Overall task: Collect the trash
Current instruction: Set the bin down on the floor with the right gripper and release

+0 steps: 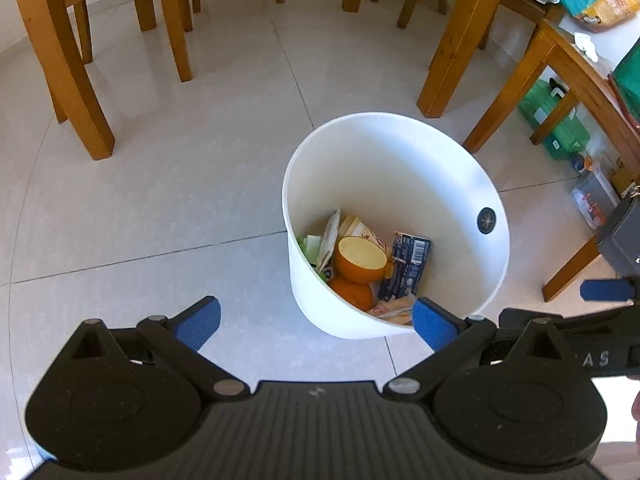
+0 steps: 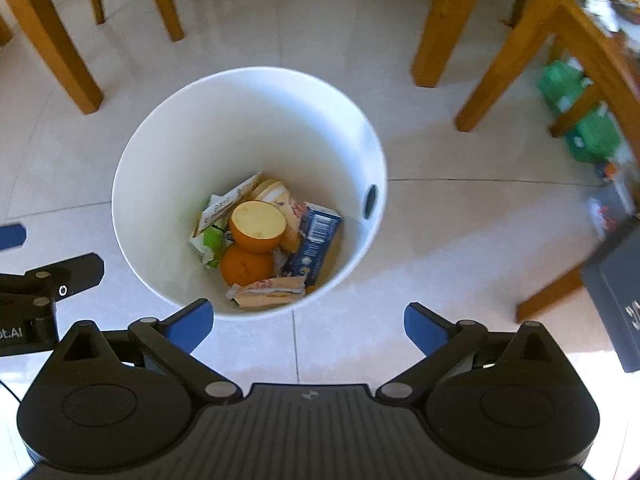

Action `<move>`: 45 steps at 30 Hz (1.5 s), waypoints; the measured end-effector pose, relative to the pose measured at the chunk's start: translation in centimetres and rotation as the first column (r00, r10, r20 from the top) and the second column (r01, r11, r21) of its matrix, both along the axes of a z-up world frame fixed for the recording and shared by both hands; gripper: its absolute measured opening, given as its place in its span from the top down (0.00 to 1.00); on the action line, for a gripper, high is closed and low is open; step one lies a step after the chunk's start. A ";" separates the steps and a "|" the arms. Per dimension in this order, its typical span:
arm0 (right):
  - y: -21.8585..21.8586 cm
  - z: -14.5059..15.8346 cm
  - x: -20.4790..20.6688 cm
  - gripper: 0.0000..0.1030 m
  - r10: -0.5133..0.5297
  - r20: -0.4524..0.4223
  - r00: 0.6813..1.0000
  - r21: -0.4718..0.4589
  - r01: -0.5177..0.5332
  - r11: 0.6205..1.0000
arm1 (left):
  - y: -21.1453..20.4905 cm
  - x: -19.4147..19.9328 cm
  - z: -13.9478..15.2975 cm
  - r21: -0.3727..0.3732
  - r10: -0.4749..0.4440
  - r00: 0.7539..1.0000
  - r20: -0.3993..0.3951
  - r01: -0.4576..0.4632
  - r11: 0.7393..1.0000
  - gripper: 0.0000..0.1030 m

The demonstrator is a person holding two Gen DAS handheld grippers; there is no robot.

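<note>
White plastic bin at frame centre looks light and stiff, best pinched at its rim, both tools gaping empty.

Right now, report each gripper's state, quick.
Left gripper: open, holding nothing.
Right gripper: open, holding nothing, above the white trash bin.

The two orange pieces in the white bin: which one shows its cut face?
The upper orange piece, resting on the other one. Its pale yellow cut face points up; the lower piece shows only orange peel.
</note>
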State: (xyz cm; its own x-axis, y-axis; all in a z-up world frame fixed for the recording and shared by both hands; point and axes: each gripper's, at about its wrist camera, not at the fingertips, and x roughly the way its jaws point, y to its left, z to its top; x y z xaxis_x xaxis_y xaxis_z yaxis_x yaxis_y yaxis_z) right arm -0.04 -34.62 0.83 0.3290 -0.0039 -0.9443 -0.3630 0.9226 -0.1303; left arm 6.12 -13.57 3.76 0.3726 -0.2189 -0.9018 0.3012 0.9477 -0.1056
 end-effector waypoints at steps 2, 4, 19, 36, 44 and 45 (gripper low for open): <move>-0.2 0.9 -1.1 0.00 -0.028 0.016 0.999 0.002 0.028 1.000 | 0.0 -0.5 0.7 0.004 -0.002 1.000 0.004 0.002 1.000 0.01; -0.3 1.4 -2.0 0.00 -0.054 0.035 0.998 -0.008 0.054 0.999 | -0.2 -1.0 1.3 0.024 -0.012 1.000 0.009 0.012 1.000 0.01; -1.4 3.5 -3.5 0.00 -0.105 0.095 0.990 0.047 0.101 0.994 | -0.9 -2.2 3.0 0.095 -0.018 0.999 0.031 0.015 0.995 0.01; -2.4 3.6 -3.1 0.00 -0.140 0.067 0.988 0.066 0.136 0.989 | -2.0 -2.5 2.9 0.106 -0.032 0.999 0.035 0.028 0.994 0.01; -2.5 3.6 -3.0 0.00 -0.141 0.063 0.988 0.066 0.137 0.988 | -2.1 -2.5 2.8 0.099 -0.028 0.999 0.034 0.024 0.995 0.01; -2.5 3.5 -3.0 0.00 -0.141 0.062 0.988 0.066 0.137 0.988 | -2.1 -2.5 2.8 0.097 -0.028 0.999 0.033 0.024 0.995 0.01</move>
